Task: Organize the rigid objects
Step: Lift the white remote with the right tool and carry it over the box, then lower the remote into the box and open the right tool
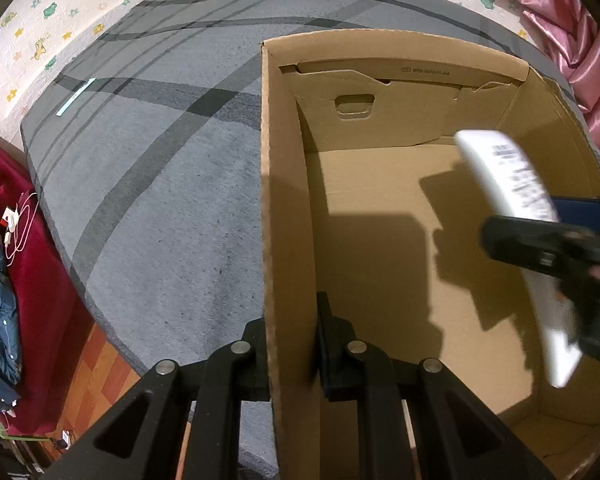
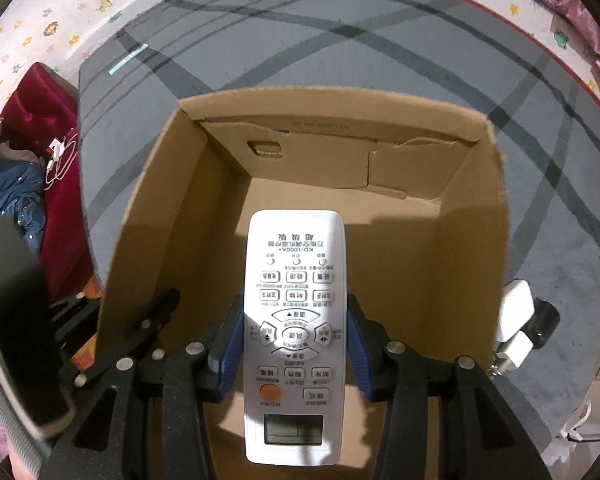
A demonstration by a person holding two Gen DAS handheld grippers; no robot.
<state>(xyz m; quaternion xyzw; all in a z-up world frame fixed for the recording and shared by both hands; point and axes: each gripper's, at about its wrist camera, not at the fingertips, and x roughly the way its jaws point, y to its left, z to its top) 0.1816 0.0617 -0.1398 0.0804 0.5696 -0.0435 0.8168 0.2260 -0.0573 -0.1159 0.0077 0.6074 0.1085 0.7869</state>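
Risk is lying in the drop: the right tool (image 2: pixel 296 344) is pinching a white rectangular plastic remote control (image 2: pixel 295 320) over the open brown cardboard box (image 2: pixel 476 240), whose wall the left tool (image 1: pixel 292 360) is clamping; tilting could skid it out.

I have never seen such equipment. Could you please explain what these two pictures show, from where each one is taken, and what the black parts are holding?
A person holds a two-finger gripper in each hand; each has a fisheye camera looking along its fingers. The left camera shows the left gripper shut on the side wall of a cardboard box, which stands on a grey striped bedcover. The right camera shows the right gripper with blue pads clamped on a white air-conditioner remote control, held above the open box, which looks empty. A white charger lies outside the box.
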